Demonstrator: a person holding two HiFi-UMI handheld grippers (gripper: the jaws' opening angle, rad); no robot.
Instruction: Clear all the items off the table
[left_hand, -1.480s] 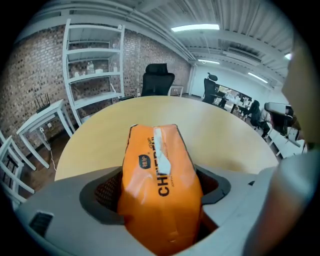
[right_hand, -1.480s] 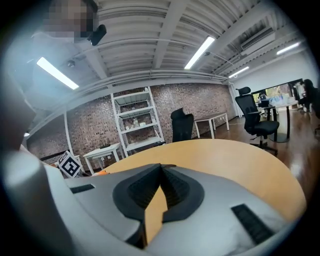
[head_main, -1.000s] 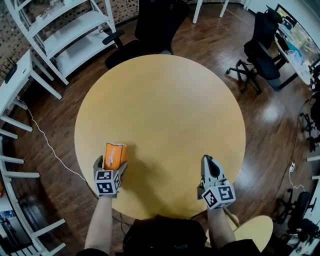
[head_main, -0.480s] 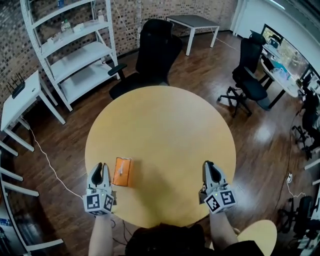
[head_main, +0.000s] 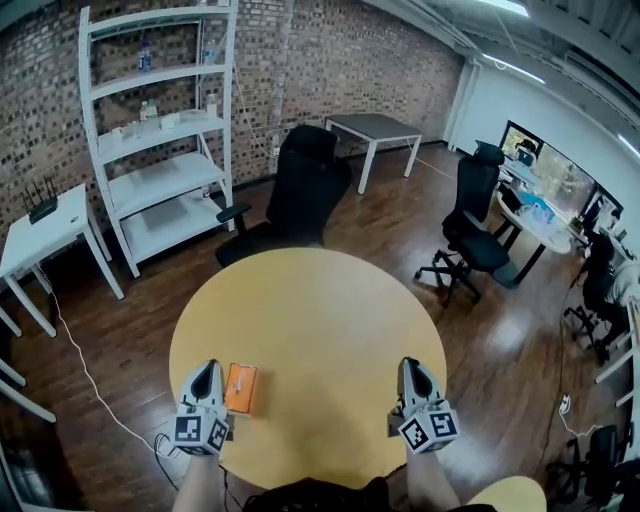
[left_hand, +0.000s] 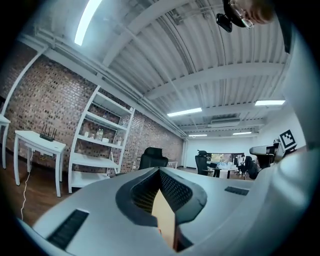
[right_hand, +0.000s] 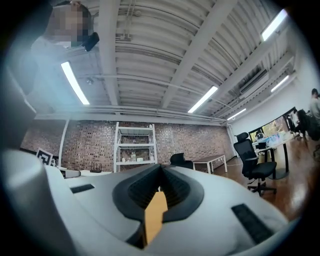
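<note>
An orange box (head_main: 240, 388) is seen lying flat on the round counter (head_main: 320, 320), near the edge closest to the person and on the left of that edge. It is the only item visible on the counter, so the clearing is judged to be nearly done but not finished: this one box is left to be taken off. The left claw (head_main: 207, 372) is held just beside the box, on its outer side, and no contact between them can be made out. In the left gripper view the jaws of this claw (left_hand: 165, 200) are seen pressed together with nothing between them, having just been closing; the box is not held. The right claw (head_main: 411, 372) is held well apart from the box, over the near right edge of the counter, and its jaws (right_hand: 159, 192) are likewise brought together on nothing. Both gripper views are directed out across the room, not down at the counter. The rest of the counter top is bare, so ample room is left for a sideways approach. The box is judged close enough to the rim to be knocked over it. An office chair (head_main: 305, 190) is drawn up at the far edge, and a shelving unit (head_main: 160, 150) stands well beyond on the left.
</note>
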